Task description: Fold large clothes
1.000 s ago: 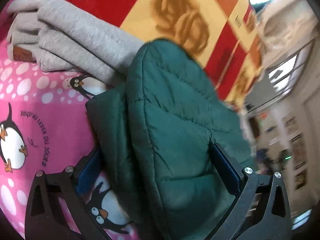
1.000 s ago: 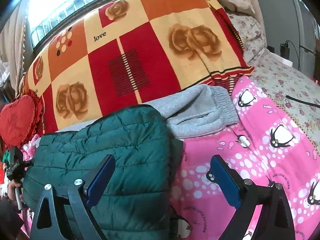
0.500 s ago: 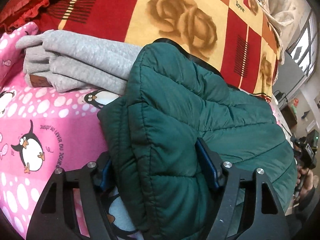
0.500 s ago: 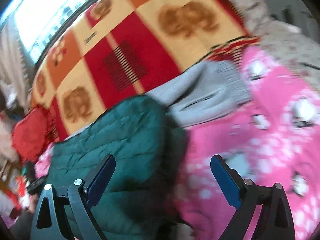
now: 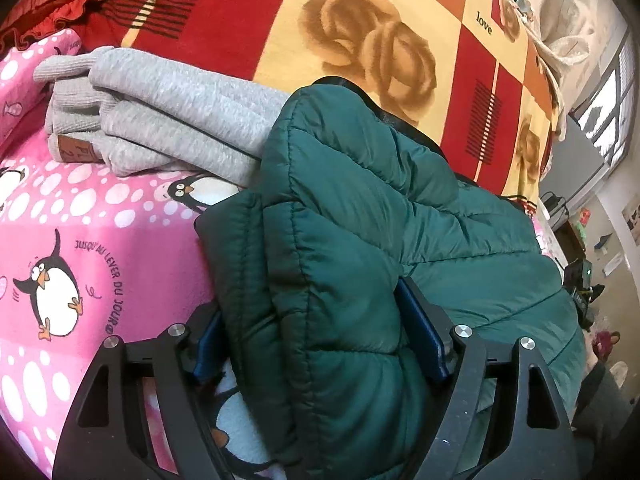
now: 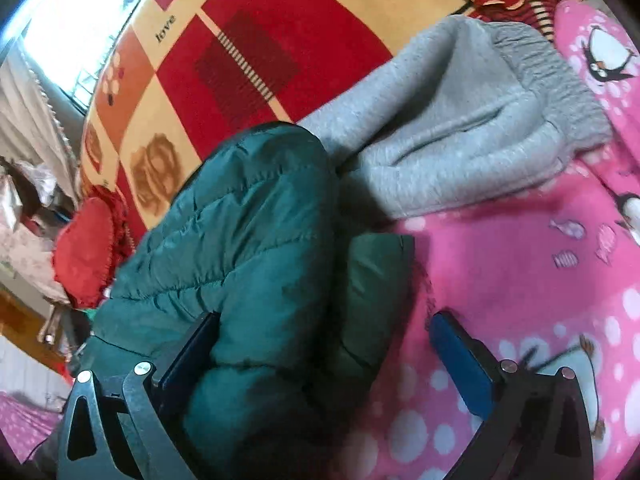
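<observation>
— Jacket (image 5: 360,240), green and quilted: where is it?
— On the bed's pink penguin blanket (image 5: 100,240), beside grey sweatpants (image 5: 168,120).
— Grippers?
— Left hand-held gripper (image 5: 316,344) squeezes a jacket fold, easing slightly; right hand-held gripper (image 6: 324,360) just widened, straddling its edge, blue pad (image 6: 460,356) clear.

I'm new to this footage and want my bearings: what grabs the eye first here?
A puffy dark green jacket fills the middle, lying folded on a bright pink penguin blanket. The left gripper is clamped on its thick near edge, while the right gripper stands wide open around another part of it. Just behind lie folded grey sweatpants, against a big red and yellow rose-patterned blanket.
</observation>
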